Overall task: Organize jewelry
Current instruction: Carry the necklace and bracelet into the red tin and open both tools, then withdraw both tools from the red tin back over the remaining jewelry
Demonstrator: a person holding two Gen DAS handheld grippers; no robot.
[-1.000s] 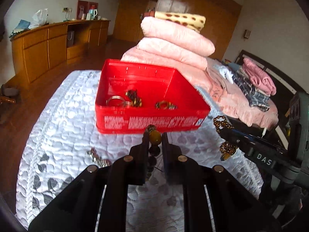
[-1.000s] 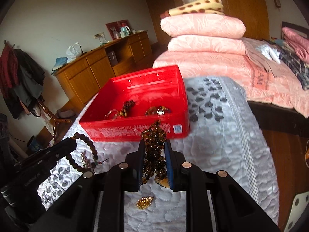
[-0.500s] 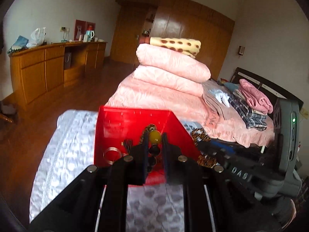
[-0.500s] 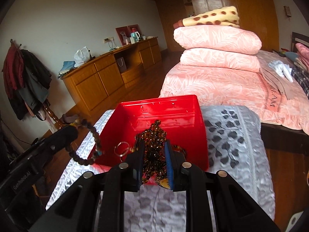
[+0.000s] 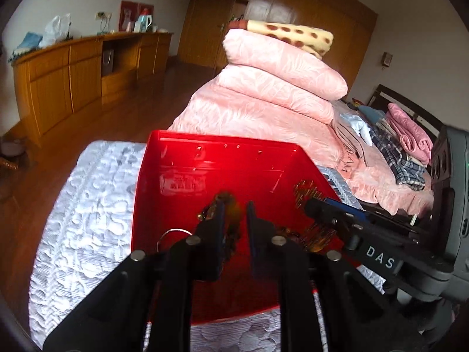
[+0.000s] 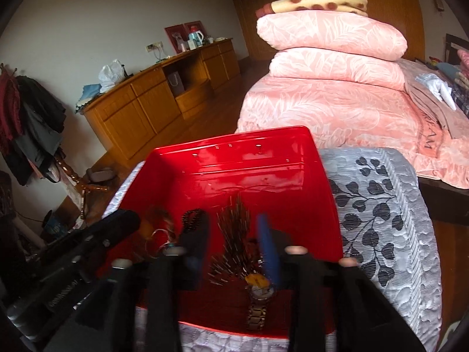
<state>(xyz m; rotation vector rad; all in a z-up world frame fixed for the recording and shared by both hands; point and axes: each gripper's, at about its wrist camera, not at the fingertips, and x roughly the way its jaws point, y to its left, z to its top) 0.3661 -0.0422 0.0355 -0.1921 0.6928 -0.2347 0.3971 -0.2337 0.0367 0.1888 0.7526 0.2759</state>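
A red box (image 5: 205, 170) (image 6: 249, 173) sits on a white quilted surface (image 5: 88, 205). Both grippers hang over it. My left gripper (image 5: 234, 214) has parted its jaws a little; the wooden bead bracelet (image 5: 231, 223) shows as a blur between them. My right gripper (image 6: 234, 234) is open; the brown bead necklace (image 6: 234, 243) is a streaked blur falling between its fingers. A watch (image 6: 259, 302) lies in the box under it. A silver ring (image 5: 173, 234) and dark beads (image 6: 193, 220) lie in the box.
Stacked pink quilts (image 5: 278, 82) with a spotted blanket sit behind the box. A wooden sideboard (image 5: 73, 70) runs along the left wall. Folded clothes (image 5: 407, 140) lie on the bed at right. A coat rack (image 6: 29, 123) stands at left.
Both grippers moved forward over the red box. Both have opened their jaws, and the bracelet and necklace are dropping from them into the box.
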